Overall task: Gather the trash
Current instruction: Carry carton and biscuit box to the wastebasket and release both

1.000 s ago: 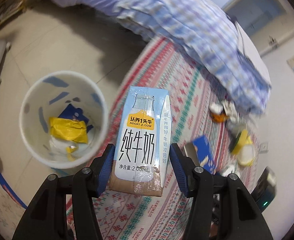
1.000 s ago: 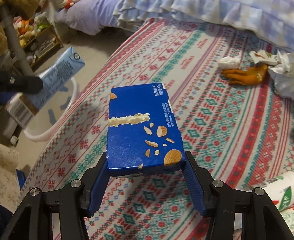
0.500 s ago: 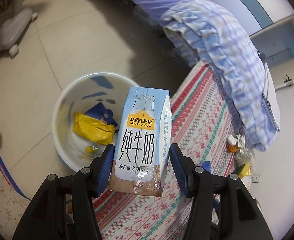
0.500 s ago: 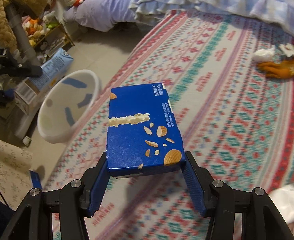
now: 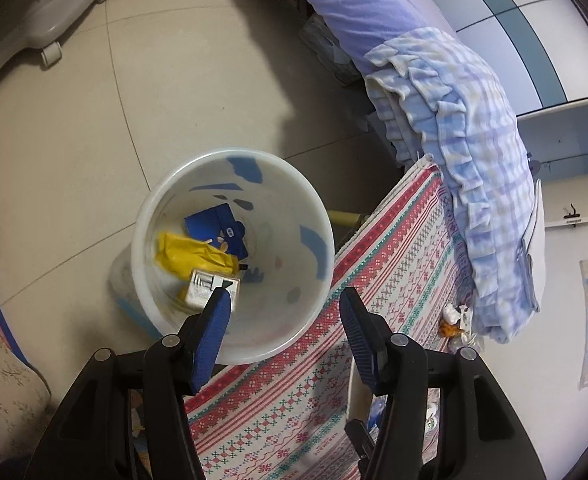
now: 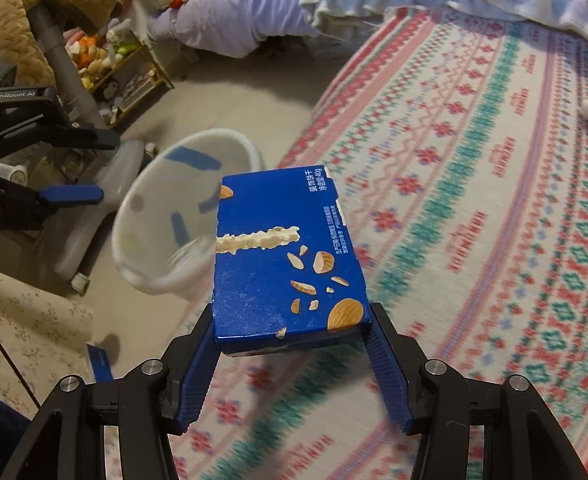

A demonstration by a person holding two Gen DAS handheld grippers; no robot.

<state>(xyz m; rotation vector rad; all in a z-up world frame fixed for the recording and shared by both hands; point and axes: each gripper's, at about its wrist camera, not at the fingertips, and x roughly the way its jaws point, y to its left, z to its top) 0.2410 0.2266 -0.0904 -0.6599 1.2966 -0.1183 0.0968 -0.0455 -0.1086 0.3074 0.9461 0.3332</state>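
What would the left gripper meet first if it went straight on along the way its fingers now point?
Probably the white bin: the open left gripper points down into its mouth, so it would likely meet the inner wall or the trash inside, such as the milk carton. Depth is uncertain.

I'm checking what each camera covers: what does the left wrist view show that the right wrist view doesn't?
Only the left wrist view shows the bin's contents: a yellow wrapper, a blue box and a milk carton.

Only the right wrist view shows the right gripper shut on a blue almond biscuit box, and a teddy bear.

Both show the white bin, the open left gripper and the patterned rug.
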